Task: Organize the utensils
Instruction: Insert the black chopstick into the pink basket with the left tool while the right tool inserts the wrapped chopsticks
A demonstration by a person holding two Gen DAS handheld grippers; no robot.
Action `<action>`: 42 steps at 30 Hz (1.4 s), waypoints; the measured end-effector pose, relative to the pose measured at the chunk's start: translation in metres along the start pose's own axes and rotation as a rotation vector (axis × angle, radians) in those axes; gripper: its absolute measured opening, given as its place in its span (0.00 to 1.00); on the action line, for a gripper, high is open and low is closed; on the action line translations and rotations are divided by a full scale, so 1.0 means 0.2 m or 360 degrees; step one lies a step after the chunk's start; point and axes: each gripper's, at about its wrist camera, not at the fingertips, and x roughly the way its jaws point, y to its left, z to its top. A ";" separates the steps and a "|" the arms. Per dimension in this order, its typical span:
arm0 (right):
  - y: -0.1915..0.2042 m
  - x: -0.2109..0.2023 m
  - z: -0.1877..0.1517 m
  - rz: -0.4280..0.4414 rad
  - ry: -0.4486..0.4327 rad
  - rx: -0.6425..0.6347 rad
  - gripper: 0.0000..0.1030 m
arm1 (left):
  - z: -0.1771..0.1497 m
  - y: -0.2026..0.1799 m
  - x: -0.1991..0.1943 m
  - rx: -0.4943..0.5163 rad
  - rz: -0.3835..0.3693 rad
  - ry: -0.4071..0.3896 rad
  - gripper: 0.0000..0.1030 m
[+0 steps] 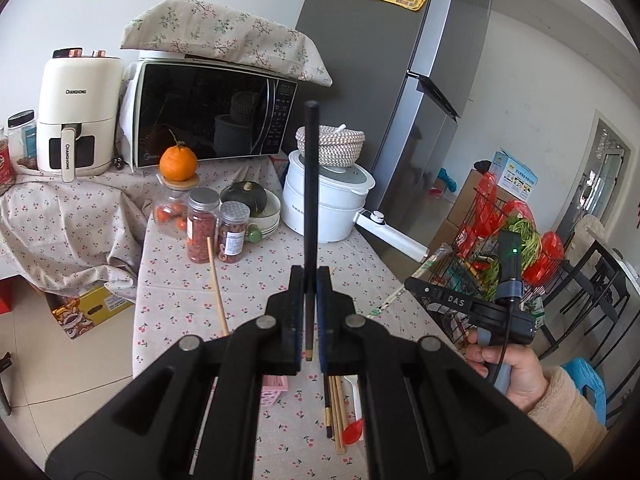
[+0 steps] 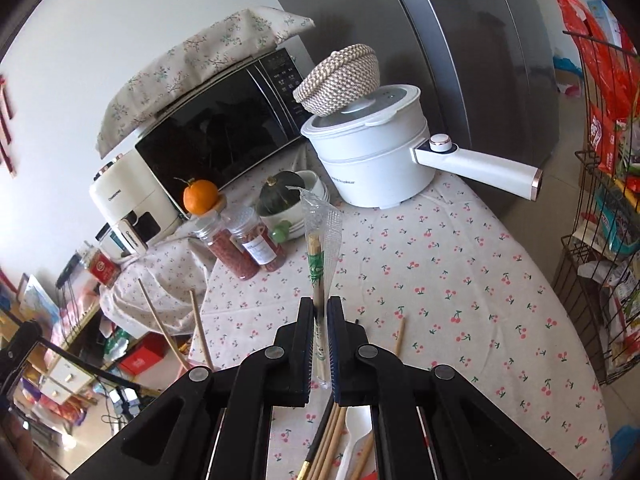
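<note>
- Left gripper (image 1: pixel 311 280) clamps a black chopstick (image 1: pixel 310 184), raised above the cherry-print tablecloth (image 1: pixel 256 280).
- Right gripper (image 2: pixel 320 308) pinches wrapped disposable chopsticks (image 2: pixel 319 256) in clear plastic.
- More chopsticks (image 2: pixel 332 440) and a white spoon (image 2: pixel 356 432) lie below on the cloth.

Two wrist fisheyes, angled down, near, sharing tablecloth (image 1: pixel 192 292), white pot (image 2: pixel 372 160)

Black plastic grippers (image 1: pixel 311 280), silver rivets, "DAS" lettering, fuzzy beige sleeve (image 1: pixel 568 404).
</note>
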 end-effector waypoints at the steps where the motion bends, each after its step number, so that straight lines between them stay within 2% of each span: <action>1: 0.02 -0.01 0.00 0.0013 -0.0005 -0.0008 0.07 | 0.00 0.01 0.01 0.0003 0.0030 0.0006 0.06; 5: 0.10 -0.07 -0.01 0.0062 -0.0017 -0.0064 0.07 | -0.04 0.08 0.10 0.0003 0.0154 0.0019 0.06; 12: 0.22 -0.11 -0.05 0.0146 -0.0010 -0.0151 0.07 | -0.09 0.13 0.27 0.0038 0.0291 0.0092 0.06; 17: 0.27 -0.16 -0.06 0.0204 -0.0008 -0.0206 0.07 | -0.11 0.17 0.38 0.0040 0.0312 0.0197 0.06; 20: 0.31 -0.19 -0.06 0.0245 -0.0014 -0.0229 0.07 | -0.12 0.22 0.46 -0.0011 0.0308 0.0277 0.06; 23: 0.34 -0.20 -0.06 0.0299 -0.0012 -0.0231 0.07 | -0.13 0.24 0.50 -0.0041 0.0320 0.0284 0.07; 24: 0.36 -0.20 -0.06 0.0313 -0.0013 -0.0230 0.07 | -0.12 0.25 0.50 -0.0046 0.0322 0.0268 0.08; 28: 0.42 -0.17 -0.05 0.0354 -0.0012 -0.0236 0.07 | -0.10 0.25 0.44 -0.0082 0.0324 0.0192 0.44; 29: 0.44 -0.16 -0.06 0.0363 -0.0009 -0.0243 0.07 | -0.09 0.25 0.43 -0.0090 0.0324 0.0168 0.50; 32: 0.50 -0.12 -0.07 0.0378 0.0005 -0.0269 0.07 | -0.06 0.25 0.36 -0.0106 0.0319 0.0130 0.58; 35: 0.56 -0.06 -0.08 0.0376 0.0028 -0.0293 0.07 | -0.07 0.28 0.29 -0.0138 0.0365 0.0148 0.67; 39: 0.64 0.04 -0.12 0.0332 0.0051 -0.0352 0.07 | -0.10 0.35 0.26 -0.0215 0.0397 0.0225 0.68; 42: 0.69 0.13 -0.15 0.0294 0.0079 -0.0390 0.07 | -0.13 0.38 0.26 -0.0209 0.0414 0.0269 0.68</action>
